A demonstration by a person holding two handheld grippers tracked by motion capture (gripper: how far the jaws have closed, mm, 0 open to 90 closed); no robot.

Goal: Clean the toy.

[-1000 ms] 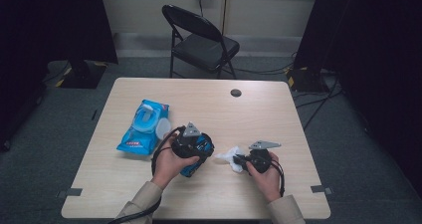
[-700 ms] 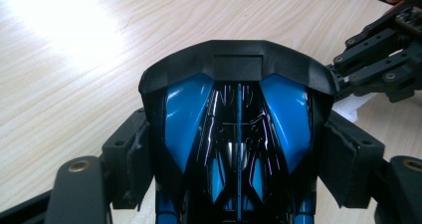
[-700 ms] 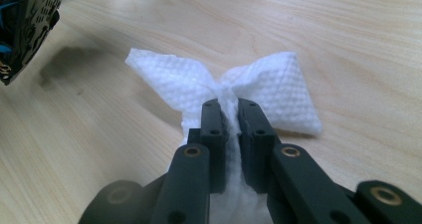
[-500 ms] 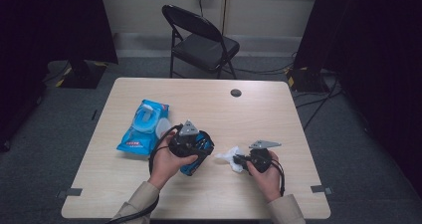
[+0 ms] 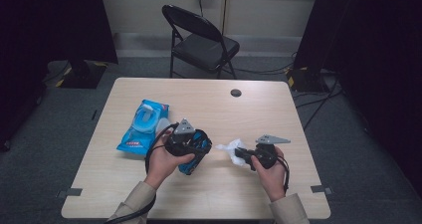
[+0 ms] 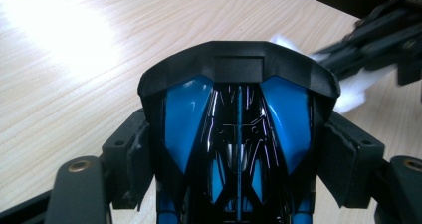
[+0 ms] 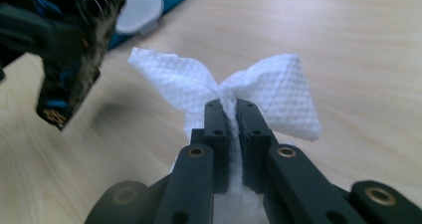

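Looking down from the high view: left gripper [image 5: 191,152] in the left hand [image 5: 161,162], forearm up from the bottom edge, hand curled under the gripper body, clamped on a blue-and-black object [image 5: 195,147] held just above the counter [image 5: 278,104]. Right hand [image 5: 271,171] in from the bottom right, wrist angled inward, right gripper [image 5: 238,154] aimed left toward the other one, pinching a white wipe [image 5: 228,147] that sits between the two grippers. Blue wipes pack [image 5: 142,127] flat on the counter, just left of the left hand. Round hole [image 5: 236,92] in the counter farther back. Folding chair [image 5: 199,37] beyond the counter's far edge.

Left gripper view: jaws spread wide, pads pressed on both sides of the glossy blue-and-black object [image 6: 239,129], nose pointing away from the camera. Wipe [image 6: 353,87] and the right gripper, blurred, at upper right, close to the object's nose; contact unclear.

Right gripper view: jaws pressed nearly together on the bunched middle of the wipe [image 7: 278,92], corners fanning out left and right above the tips, bow-tie shape. Held object and left gripper, blurred, at upper left, near the wipe but apart. White lid of the pack [image 7: 142,5] behind them on the counter.
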